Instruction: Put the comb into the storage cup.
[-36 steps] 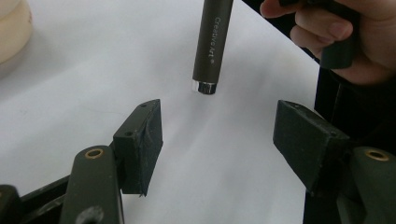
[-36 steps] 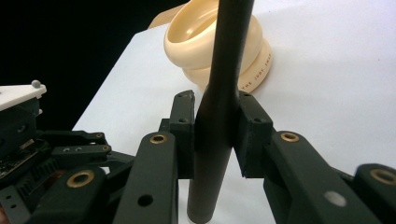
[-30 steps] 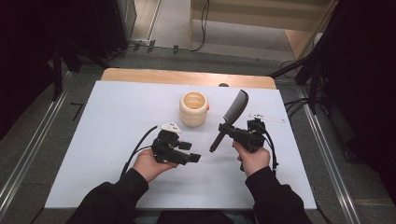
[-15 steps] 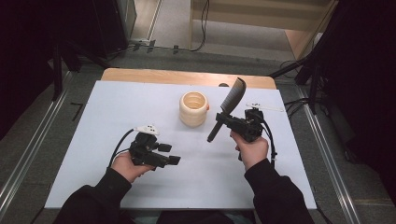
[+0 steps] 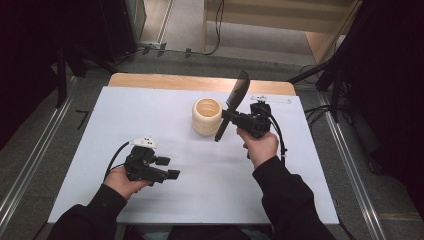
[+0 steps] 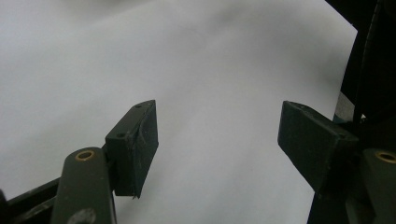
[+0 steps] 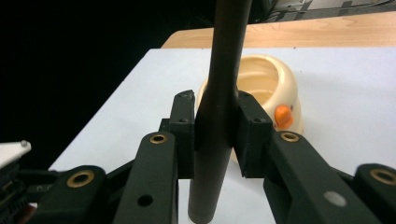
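Looking down from the high view, the right gripper [image 5: 227, 119] clamps a black spatula [image 5: 232, 103] tilted beside the cream duck cup [image 5: 206, 116] on the desk [image 5: 150, 110]. Left gripper view: the left gripper [image 6: 217, 135] gapes wide, holding nothing. Right gripper view: pads [image 7: 252, 130] pinch the spatula's handle before the cup.

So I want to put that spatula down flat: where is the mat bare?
The white mat is bare left of the cup and along its near edge between both hands. It is crowded beside the cup, where the right gripper holds the spatula.
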Demonstrator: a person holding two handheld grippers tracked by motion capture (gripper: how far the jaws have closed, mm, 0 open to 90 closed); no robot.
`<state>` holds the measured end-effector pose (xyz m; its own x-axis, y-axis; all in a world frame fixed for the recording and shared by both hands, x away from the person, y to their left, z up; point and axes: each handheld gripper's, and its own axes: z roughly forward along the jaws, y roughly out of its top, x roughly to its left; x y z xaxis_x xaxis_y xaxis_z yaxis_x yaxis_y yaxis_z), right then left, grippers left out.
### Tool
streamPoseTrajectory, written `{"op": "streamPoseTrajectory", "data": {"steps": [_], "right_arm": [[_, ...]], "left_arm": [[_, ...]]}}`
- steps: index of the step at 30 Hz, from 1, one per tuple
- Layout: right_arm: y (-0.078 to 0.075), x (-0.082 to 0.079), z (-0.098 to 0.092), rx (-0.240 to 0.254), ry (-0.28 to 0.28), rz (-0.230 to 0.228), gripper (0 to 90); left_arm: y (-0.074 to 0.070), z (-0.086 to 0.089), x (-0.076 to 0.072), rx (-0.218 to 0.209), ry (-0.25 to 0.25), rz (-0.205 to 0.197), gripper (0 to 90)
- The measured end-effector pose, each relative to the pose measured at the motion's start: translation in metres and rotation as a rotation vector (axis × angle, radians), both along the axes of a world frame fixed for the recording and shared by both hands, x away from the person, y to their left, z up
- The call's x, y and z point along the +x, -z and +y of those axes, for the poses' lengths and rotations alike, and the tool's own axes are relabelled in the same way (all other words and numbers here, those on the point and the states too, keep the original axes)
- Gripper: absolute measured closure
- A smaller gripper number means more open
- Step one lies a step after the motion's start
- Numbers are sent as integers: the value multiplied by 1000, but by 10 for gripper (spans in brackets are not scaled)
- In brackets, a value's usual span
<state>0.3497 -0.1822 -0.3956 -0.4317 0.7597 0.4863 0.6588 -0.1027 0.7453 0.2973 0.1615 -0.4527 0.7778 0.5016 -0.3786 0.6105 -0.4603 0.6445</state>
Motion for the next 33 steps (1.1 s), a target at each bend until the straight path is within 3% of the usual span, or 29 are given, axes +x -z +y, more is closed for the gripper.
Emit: {"op": "streamPoseTrajectory", "data": {"steps": [8,17,24,30,33], "right_arm": [[-19,22,7,-7,8,-20,698],[-28,49,15,-21,39,-34,698],[-23,74,23,-45,68,-45,698],[-11,84,35,-111,83,-84,697],[-3,87,39,-123,90,-67,697]], "left_arm": [[1,12,-2,16,-18,-3,296],[2,21,-3,12,-40,10,296],[3,24,-2,3,-44,18,297],[4,26,-1,2,-49,24,296],[5,27,0,-2,-51,26,297]]}}
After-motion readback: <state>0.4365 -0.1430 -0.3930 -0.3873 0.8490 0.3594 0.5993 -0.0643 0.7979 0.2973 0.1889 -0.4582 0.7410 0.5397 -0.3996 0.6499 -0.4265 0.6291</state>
